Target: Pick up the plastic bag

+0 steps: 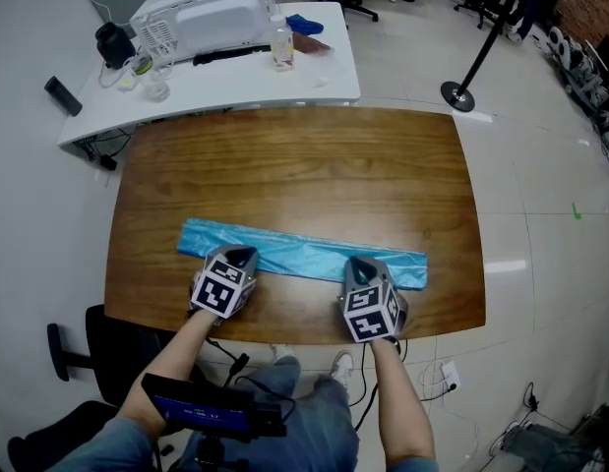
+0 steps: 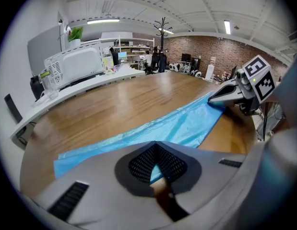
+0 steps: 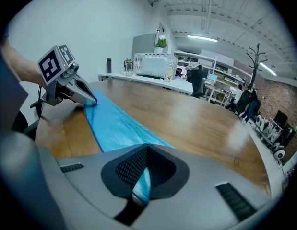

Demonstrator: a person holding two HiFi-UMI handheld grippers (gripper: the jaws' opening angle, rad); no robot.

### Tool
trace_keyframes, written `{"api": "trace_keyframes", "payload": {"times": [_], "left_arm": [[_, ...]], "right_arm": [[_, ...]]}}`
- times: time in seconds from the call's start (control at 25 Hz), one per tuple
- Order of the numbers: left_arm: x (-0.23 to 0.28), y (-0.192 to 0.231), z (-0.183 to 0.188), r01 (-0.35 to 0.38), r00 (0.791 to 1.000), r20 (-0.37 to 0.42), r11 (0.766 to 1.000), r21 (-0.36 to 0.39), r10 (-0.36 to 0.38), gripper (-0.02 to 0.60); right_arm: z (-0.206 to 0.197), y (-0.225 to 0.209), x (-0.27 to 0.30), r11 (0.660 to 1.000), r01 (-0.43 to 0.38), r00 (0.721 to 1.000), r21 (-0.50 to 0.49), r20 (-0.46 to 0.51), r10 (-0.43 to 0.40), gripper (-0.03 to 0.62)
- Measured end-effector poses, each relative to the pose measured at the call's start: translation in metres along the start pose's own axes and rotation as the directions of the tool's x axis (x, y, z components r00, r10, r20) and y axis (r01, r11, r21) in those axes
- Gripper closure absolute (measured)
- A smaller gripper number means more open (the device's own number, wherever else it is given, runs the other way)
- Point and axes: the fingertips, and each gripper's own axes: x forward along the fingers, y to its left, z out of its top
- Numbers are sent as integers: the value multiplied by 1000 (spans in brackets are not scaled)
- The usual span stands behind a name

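Note:
A long blue plastic bag point(image 1: 304, 252) lies flat across the near part of the wooden table point(image 1: 304, 165). My left gripper point(image 1: 243, 258) sits on the bag's near edge, left of its middle. Its jaws are shut with blue film pinched between them point(image 2: 156, 170). My right gripper point(image 1: 356, 265) grips the near edge further right, shut on a fold of the bag point(image 3: 141, 186). In the left gripper view the right gripper point(image 2: 220, 97) has its tip on the bag's far end. In the right gripper view the left gripper point(image 3: 88, 99) rests the same way.
Behind the table stands a white desk point(image 1: 314, 82) with a white machine point(image 1: 206, 13), a clear bottle point(image 1: 281, 45) and small black items. A stanchion base point(image 1: 458, 95) stands on the floor at right. A black chair point(image 1: 97, 352) is at lower left.

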Motion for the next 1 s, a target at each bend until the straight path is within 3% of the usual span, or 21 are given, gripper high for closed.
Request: {"api": "trace_keyframes", "payload": {"times": [1.0], "left_arm": [[-32,-21,-52,-89,996,-11,992,-94,88,569]], "right_arm": [[-9,30,-13,990,-100,995,-99,-8,100,594]]}}
